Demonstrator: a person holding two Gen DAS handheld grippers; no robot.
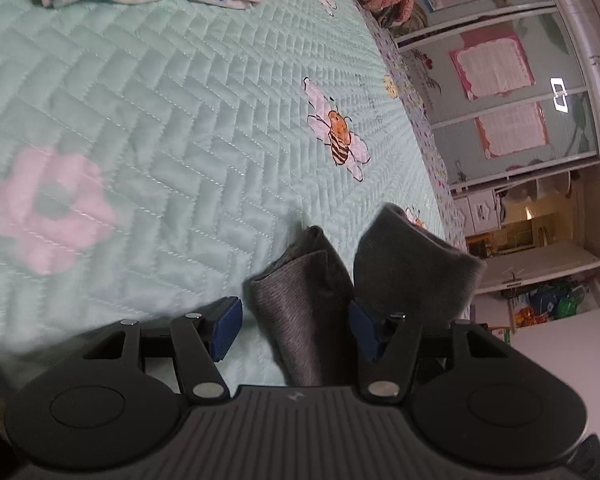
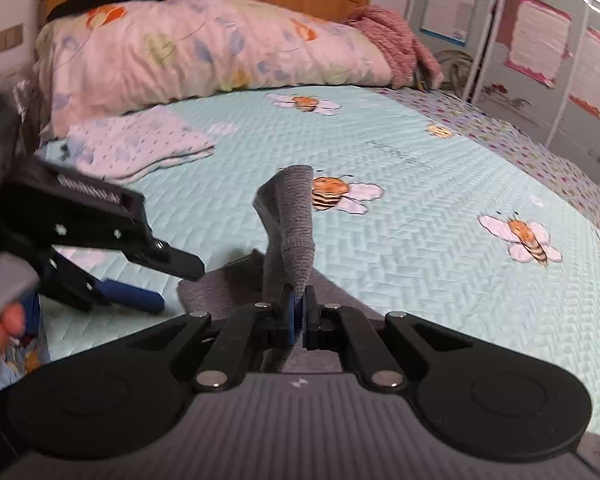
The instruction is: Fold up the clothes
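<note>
From the left wrist, the left gripper (image 1: 296, 328) stands apart around a grey garment (image 1: 304, 320) near the quilt's (image 1: 140, 100) right edge, unclamped. From the right wrist, the right gripper (image 2: 299, 312) is clamped on its raised end; one folded cloth (image 2: 140, 148) lies by the pillow (image 2: 204, 48), so folding is likely only begun.

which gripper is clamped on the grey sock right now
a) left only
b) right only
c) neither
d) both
b: the right gripper has its blue pads shut on the grey sock, while the left gripper stands open with the fabric loose between its pads.
</note>
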